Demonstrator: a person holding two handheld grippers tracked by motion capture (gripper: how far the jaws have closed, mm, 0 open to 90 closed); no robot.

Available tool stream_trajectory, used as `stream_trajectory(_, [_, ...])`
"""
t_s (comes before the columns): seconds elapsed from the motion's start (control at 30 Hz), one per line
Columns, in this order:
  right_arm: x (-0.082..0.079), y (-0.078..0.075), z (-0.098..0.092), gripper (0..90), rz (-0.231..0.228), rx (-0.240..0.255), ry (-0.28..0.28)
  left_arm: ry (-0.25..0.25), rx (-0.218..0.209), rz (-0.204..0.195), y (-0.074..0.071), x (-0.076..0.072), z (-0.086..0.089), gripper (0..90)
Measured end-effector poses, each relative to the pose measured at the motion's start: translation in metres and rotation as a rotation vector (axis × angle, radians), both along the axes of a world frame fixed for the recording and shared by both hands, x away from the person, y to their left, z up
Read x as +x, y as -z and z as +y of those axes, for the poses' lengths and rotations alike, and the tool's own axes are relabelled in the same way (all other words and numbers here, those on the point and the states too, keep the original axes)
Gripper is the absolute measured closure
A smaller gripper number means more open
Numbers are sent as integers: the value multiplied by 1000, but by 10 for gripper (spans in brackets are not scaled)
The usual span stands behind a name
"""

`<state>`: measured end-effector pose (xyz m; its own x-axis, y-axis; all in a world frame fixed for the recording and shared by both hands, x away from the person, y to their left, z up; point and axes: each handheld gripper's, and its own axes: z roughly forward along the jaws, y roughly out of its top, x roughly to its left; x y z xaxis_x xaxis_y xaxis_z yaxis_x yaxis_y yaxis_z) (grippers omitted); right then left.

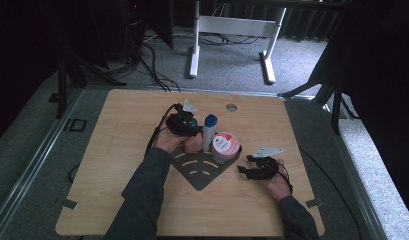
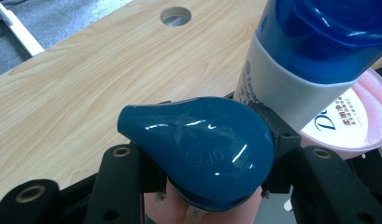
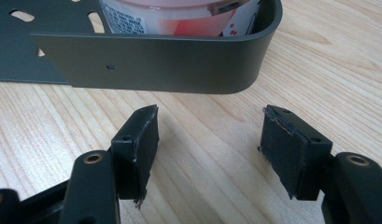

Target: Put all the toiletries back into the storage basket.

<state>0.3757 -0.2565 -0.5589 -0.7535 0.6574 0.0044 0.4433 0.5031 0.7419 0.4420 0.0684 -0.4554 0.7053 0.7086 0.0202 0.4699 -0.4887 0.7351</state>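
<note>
My left gripper (image 1: 187,124) (image 2: 207,154) is shut on a pink bottle with a glossy teal teardrop cap (image 2: 198,149) (image 1: 191,121), held over the back corner of a dark grey tray (image 1: 199,172) (image 3: 156,60). Right beside it stands a white bottle with a blue cap (image 1: 209,131) (image 2: 282,88). A pink-and-white tub (image 1: 226,144) (image 2: 352,116) (image 3: 179,18) sits in the tray's right corner. My right gripper (image 1: 248,170) (image 3: 209,126) lies low on the wooden table just right of the tray, open, with bare wood between its jaws.
A round hole (image 1: 231,107) (image 2: 175,16) is cut in the table near its far edge. White desk legs (image 1: 194,50) and cables stand on the floor beyond. Bare wood stretches to the left of and behind the tray.
</note>
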Motion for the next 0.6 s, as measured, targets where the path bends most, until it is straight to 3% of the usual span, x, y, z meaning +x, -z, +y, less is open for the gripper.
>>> stream_trajectory(0.6, [0, 0, 0, 368, -1, -3, -1, 13, -29, -7, 2, 5, 3, 530])
